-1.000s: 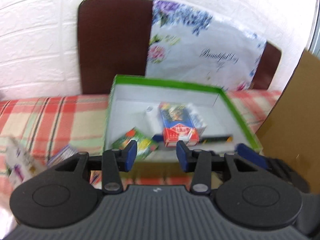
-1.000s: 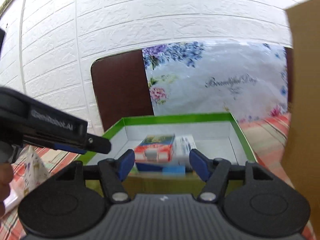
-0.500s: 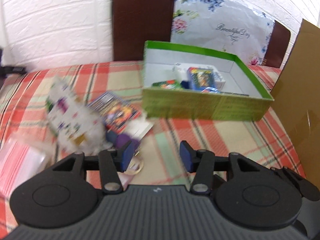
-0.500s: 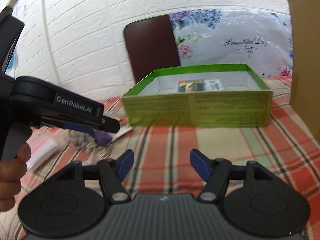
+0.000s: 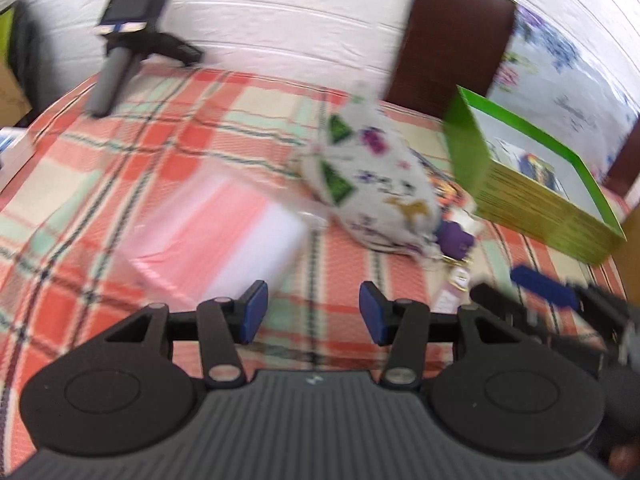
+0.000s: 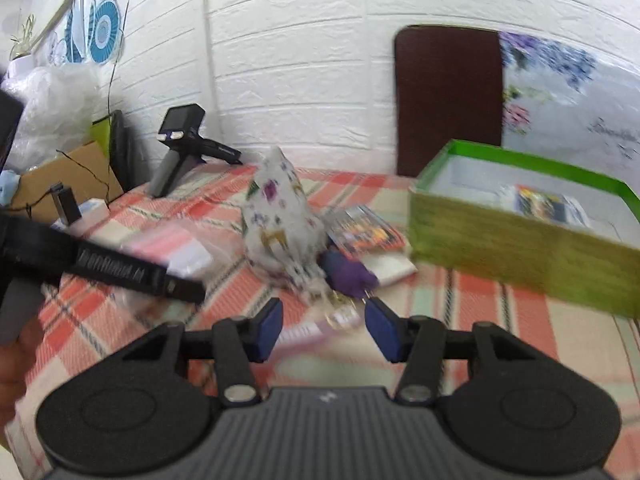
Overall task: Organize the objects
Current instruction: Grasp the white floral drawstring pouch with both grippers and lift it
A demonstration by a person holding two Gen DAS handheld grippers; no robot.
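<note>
Right gripper (image 6: 323,330) just narrowing, left gripper (image 5: 310,312) parted — both empty; purple item (image 6: 350,272) beside patterned pouch (image 6: 280,226) blurred.

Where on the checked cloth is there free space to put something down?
Bare cloth lies between the spare gripper at the wall and the pink packet. Crowded: between the patterned pouch and the green box.
</note>
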